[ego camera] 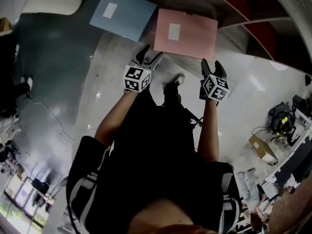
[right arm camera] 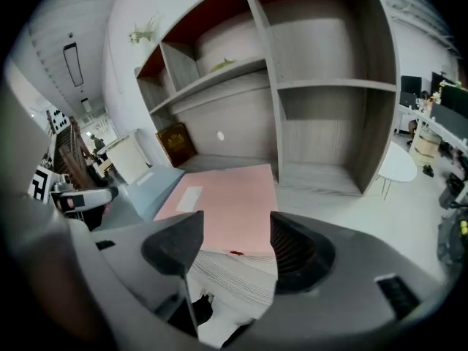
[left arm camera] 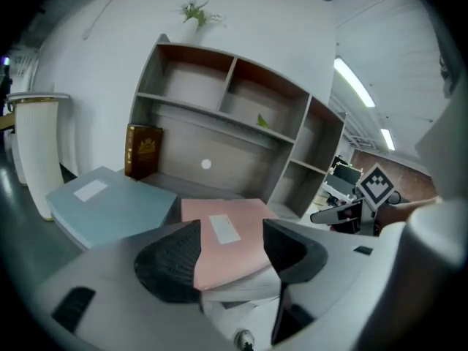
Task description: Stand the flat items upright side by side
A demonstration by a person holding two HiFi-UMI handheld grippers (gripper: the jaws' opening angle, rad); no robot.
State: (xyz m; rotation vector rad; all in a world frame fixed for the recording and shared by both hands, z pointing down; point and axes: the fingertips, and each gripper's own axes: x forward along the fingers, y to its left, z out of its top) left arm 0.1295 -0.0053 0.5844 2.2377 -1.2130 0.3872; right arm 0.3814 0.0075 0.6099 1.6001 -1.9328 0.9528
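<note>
Reaching stance: both grippers sit at the edge of the pink folder (ego camera: 185, 33) that lies farthest from the shelf unit (left arm camera: 234, 108), one toward each near corner. This looks like a two-handed setup for tipping it up.
Left gripper (ego camera: 148, 55): jaws apart and nothing clamped. The folder's near-left corner shows through the gap, and the pads are not on it.
Right gripper (ego camera: 213, 65): jaws spread wide and empty, lined up with the folder's near-right edge.
Pink folder: flat and label side up on the grey board (left arm camera: 191, 183) at the shelf unit's foot, so it can be taken by an edge.
Blue folder (ego camera: 123, 14): also flat, just beside the pink one and further left along the shelf unit's front. I cannot tell whether the two touch.
Brown book (left arm camera: 143, 151): upright against the shelf unit's back panel, behind the blue folder. It is probably something for the folders to stand beside.
Counts: two flat folders, each with one white label; one upright book; two grippers; no folder upright yet.
</note>
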